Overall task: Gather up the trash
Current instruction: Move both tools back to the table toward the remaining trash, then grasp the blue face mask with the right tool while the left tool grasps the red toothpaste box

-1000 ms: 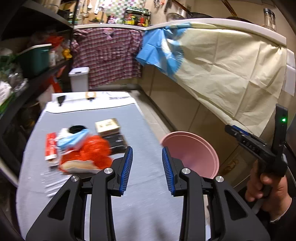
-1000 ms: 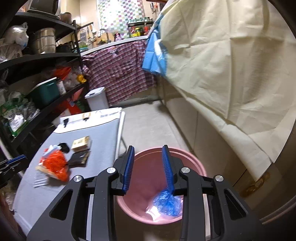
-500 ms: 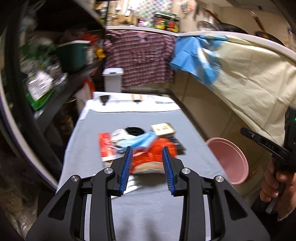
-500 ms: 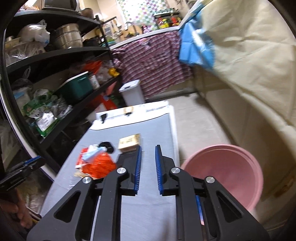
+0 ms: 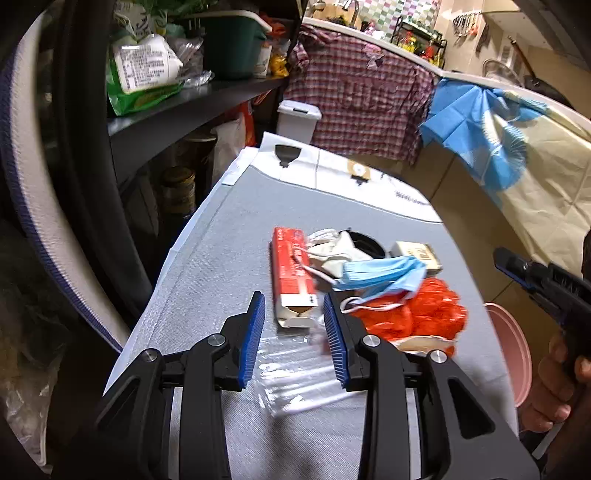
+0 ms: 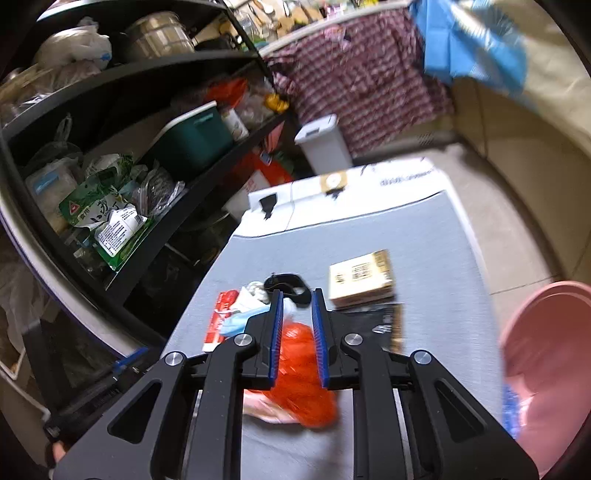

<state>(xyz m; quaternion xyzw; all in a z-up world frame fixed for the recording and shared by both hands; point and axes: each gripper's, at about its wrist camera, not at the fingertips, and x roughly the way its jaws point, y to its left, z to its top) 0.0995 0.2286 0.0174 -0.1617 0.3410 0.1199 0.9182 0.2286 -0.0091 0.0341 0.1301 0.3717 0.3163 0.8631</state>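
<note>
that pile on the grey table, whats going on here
A person is clearing trash with a hand-held gripper in each hand. The left hand-held gripper hovers, open and empty, over the red carton and a clear wrapper. The right hand-held gripper, jaws narrowly apart and just reopening, aims at the orange bag, not gripping it. The pink bin waits beside the table.

Home kitchen, stocked shelves, hanging utensils
</note>
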